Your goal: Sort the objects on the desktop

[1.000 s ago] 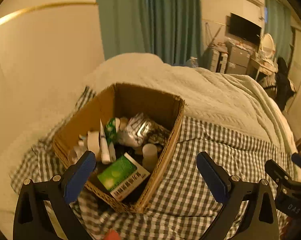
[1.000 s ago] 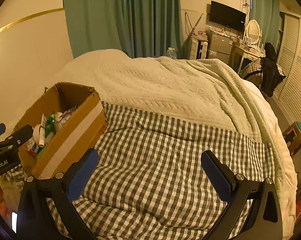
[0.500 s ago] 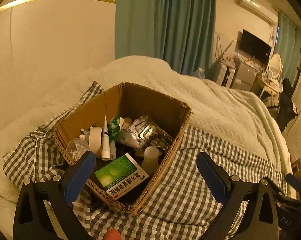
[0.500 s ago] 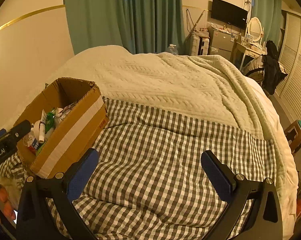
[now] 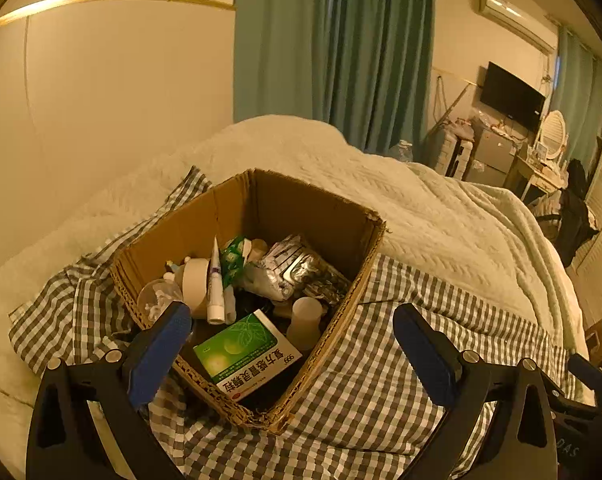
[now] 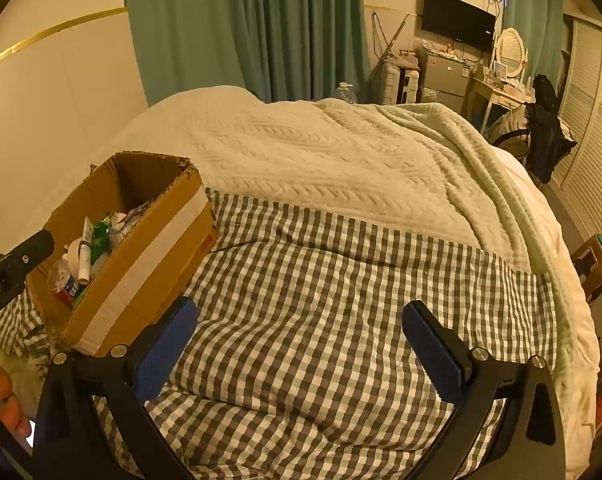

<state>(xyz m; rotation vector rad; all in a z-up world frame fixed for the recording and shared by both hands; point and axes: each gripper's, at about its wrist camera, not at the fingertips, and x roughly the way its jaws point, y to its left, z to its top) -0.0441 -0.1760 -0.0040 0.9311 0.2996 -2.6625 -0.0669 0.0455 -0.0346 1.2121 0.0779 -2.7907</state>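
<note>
An open cardboard box (image 5: 329, 216) sits on a checked cloth (image 5: 381, 380) on the bed; it also shows in the right wrist view (image 6: 149, 256). Inside lie a green medicine box (image 5: 247, 354), a silver foil pack (image 5: 293, 272), a white tube (image 5: 215, 284), a tape roll (image 5: 195, 286), a white cup (image 5: 305, 320) and a clear lidded cup (image 5: 157, 298). My left gripper (image 5: 293, 344) is open and empty, just above the box's near corner. My right gripper (image 6: 301, 340) is open and empty over the checked cloth (image 6: 341, 280), right of the box.
A cream knitted blanket (image 6: 341, 152) covers the far half of the bed. A wall (image 5: 101, 100) and teal curtains (image 5: 333, 48) stand behind. Furniture, a TV (image 6: 457, 20) and a stool (image 6: 597, 256) are at the right. The left gripper's body (image 6: 9, 276) shows at the right wrist view's left edge.
The left gripper has swung and pulled back a little, so the box sits more central and its left side shows. The right gripper has barely moved. Both stay open.
</note>
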